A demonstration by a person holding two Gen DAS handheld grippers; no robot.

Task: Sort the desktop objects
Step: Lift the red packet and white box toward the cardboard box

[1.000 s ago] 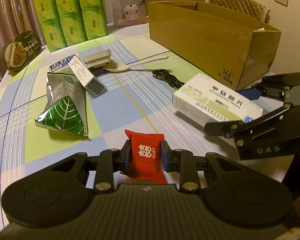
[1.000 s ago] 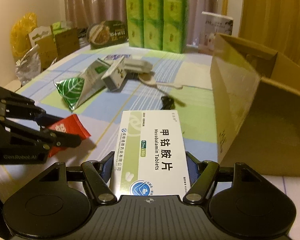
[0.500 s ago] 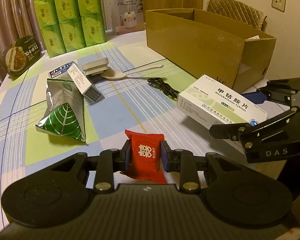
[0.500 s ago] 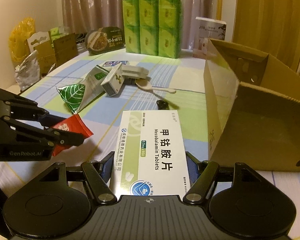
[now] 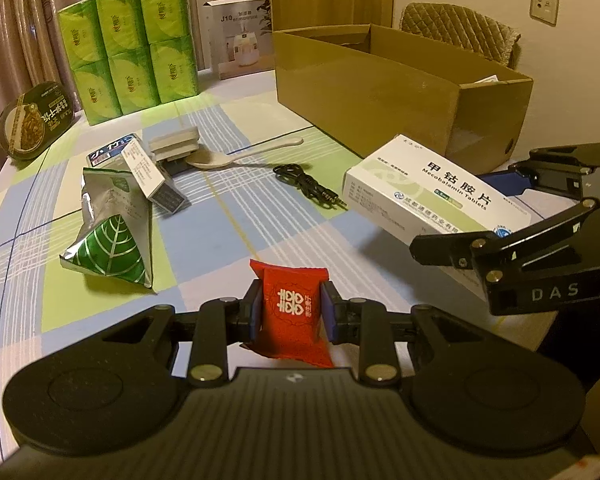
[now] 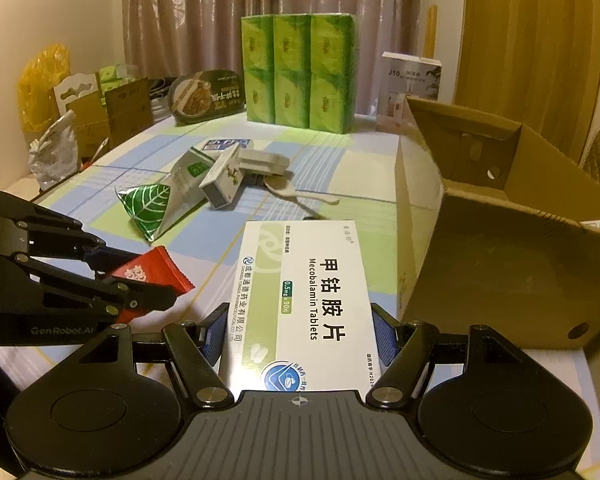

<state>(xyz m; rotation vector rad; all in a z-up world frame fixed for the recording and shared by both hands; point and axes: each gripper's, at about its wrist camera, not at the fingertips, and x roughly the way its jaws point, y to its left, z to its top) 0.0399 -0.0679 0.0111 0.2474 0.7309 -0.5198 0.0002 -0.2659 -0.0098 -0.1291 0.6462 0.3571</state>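
Red foil shows between the pads of the left gripper [image 5: 291, 312], which is clenched on a small red candy packet [image 5: 292, 312] held just off the checked tablecloth [image 5: 228, 216]. The right gripper [image 6: 300, 336] grasps a white tablet box [image 6: 304, 300] by its long sides, so the box's long axis runs straight ahead along the fingers, its far end clear of the cloth. The open cardboard box [image 6: 500, 264] is the likely place for both, and it lies to the right of and beyond the tablet box, its near wall just beside it; the right hand is plainly the nearer of the two, while the left must cross in front of or behind the right to reach the opening. Left loose on the table, by count: one silver-green leaf pouch [image 5: 108, 224], one small carton [image 5: 148, 172] leaning on it, one blue-labelled flat pack [image 5: 112, 152] behind that, one grey clamshell case [image 5: 176, 146], one pale spoon [image 5: 240, 156] and one coiled black cable [image 5: 308, 186]. Something white shows inside the cardboard box at its far right corner, though the view is too slight to say what. At the far edge stand one wrapped block of six green tissue packs [image 5: 128, 44], one round noodle bowl [image 5: 34, 120] and one appliance carton [image 5: 242, 38].
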